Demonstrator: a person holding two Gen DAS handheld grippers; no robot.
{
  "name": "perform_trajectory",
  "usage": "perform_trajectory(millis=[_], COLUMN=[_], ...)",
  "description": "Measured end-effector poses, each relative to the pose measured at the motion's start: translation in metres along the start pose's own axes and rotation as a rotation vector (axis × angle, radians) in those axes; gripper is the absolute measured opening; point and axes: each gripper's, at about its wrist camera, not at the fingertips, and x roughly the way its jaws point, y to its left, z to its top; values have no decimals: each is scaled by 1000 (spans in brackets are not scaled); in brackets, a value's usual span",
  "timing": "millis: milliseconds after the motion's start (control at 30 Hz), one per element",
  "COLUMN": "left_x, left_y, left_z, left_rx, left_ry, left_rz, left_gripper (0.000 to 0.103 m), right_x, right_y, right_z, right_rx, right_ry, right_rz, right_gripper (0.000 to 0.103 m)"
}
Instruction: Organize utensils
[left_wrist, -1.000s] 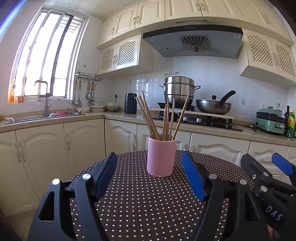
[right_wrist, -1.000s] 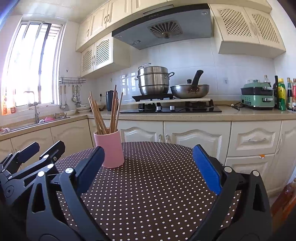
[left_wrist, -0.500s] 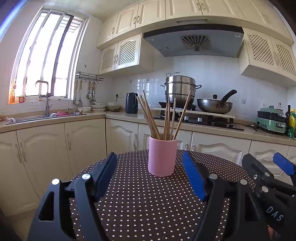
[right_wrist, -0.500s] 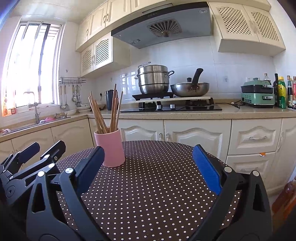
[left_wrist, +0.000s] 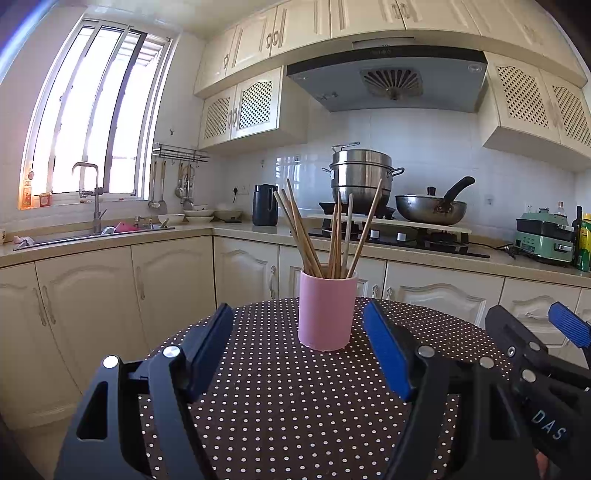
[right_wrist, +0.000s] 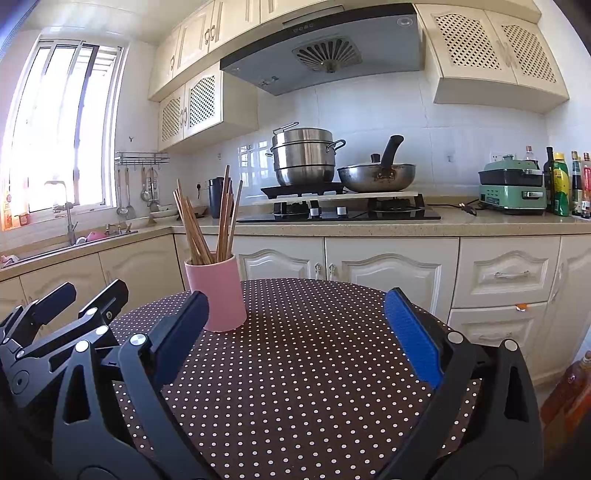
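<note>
Cream-coloured kitchen cabinets and a beige stone countertop (right_wrist: 369, 227) form the background, with a grey extractor hood (left_wrist: 388, 79) mounted above a black gas hob (right_wrist: 340, 212). On the hob, a stacked stainless-steel steamer pot (left_wrist: 360, 173) and a steel wok with a black handle (right_wrist: 376, 177) are seen side by side. A steel sink with a tall tap (left_wrist: 92, 206) is located under the bright window at the left, and a green countertop appliance (right_wrist: 513, 188) is located at the right end of the counter beside several bottles.

In the foreground, a round table covered with a brown white-dotted cloth (left_wrist: 288, 398) is presented. A pink cylindrical holder (left_wrist: 327, 310) is positioned upright on the far part of the cloth, and a bundle of wooden chopsticks (left_wrist: 332, 236) is contained in it, fanned outward above the rim.

The left gripper (left_wrist: 299, 343) is held low over the near edge of the table, its blue-padded jaws spread wide with nothing between them; the holder is seen beyond the gap, apart from both pads. The right gripper (right_wrist: 295, 332) is held just beside it, likewise spread wide and empty, with the holder beyond its left finger (right_wrist: 181, 332). No contact between either gripper and the holder is observed.
</note>
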Motion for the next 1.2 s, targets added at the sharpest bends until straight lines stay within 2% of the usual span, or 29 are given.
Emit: perform_trajectory(millis=[1200], left_x=[1], left_y=[2], left_z=[-1], left_rx=[1], left_ry=[10], left_rz=[5], left_gripper=[74], right_x=[4], right_y=[-1], right_z=[-1], right_rx=[-2], right_ry=[24], right_rz=[-5], right_gripper=[94])
